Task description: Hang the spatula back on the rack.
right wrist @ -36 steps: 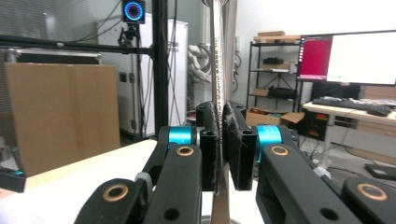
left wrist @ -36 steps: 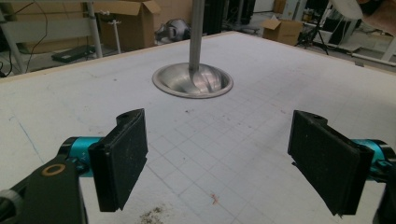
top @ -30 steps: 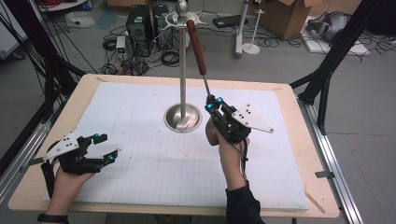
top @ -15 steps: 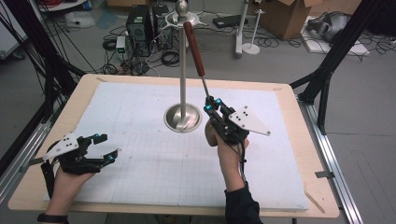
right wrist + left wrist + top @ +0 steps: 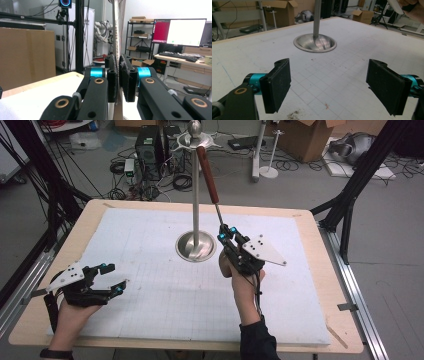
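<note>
Clearly the right gripper [image 5: 226,234], just right of the stand [image 5: 195,195], clamps a screwdriver [image 5: 209,175] by its shaft; its long axis rises, handle leaning toward the stand's top. Well left of the stand, the left gripper [image 5: 112,277] rests wide apart, empty.

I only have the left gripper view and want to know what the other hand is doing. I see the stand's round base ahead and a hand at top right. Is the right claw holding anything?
Observer: Yes. The right claw is shut on the thin metal shaft of a tool with a red-brown handle.
Operator: Which way does it point?
Observer: Handle up. It slants toward the stand, and the handle's end is close to the stand's top piece.
Operator: Where is my claw on the table?
Observer: The left claw is over the front left part of the white mat, well apart from the stand.
</note>
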Available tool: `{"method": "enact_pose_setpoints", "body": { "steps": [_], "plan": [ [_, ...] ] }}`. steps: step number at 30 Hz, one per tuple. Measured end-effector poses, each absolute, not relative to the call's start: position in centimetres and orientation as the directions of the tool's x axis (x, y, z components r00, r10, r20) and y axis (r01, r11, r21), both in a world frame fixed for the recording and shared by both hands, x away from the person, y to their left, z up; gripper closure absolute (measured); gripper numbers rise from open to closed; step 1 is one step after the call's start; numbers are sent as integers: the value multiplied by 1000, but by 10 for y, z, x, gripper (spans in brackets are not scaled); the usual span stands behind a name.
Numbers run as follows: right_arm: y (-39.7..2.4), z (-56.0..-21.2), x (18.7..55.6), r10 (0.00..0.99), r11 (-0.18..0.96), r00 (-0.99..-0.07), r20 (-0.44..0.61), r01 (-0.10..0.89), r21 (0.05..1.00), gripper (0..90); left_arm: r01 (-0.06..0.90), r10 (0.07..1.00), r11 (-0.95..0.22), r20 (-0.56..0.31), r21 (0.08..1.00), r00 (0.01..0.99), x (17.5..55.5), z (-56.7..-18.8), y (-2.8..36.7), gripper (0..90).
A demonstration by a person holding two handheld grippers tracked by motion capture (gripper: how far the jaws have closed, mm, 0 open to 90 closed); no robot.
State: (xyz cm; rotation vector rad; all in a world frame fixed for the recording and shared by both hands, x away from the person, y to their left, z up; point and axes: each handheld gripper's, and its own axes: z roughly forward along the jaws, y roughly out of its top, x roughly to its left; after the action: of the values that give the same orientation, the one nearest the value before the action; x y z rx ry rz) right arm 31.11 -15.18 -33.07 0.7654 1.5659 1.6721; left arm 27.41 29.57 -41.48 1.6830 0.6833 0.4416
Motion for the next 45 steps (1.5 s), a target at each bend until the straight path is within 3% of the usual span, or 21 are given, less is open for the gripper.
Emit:
{"method": "enact_pose_setpoints", "body": {
  "steps": [45],
  "plan": [
    [-139,-341,341,837,4,-546,-40,-67,998,844,210,646,-125,-81,970,759,276,-419,294,203]
  ]
}}
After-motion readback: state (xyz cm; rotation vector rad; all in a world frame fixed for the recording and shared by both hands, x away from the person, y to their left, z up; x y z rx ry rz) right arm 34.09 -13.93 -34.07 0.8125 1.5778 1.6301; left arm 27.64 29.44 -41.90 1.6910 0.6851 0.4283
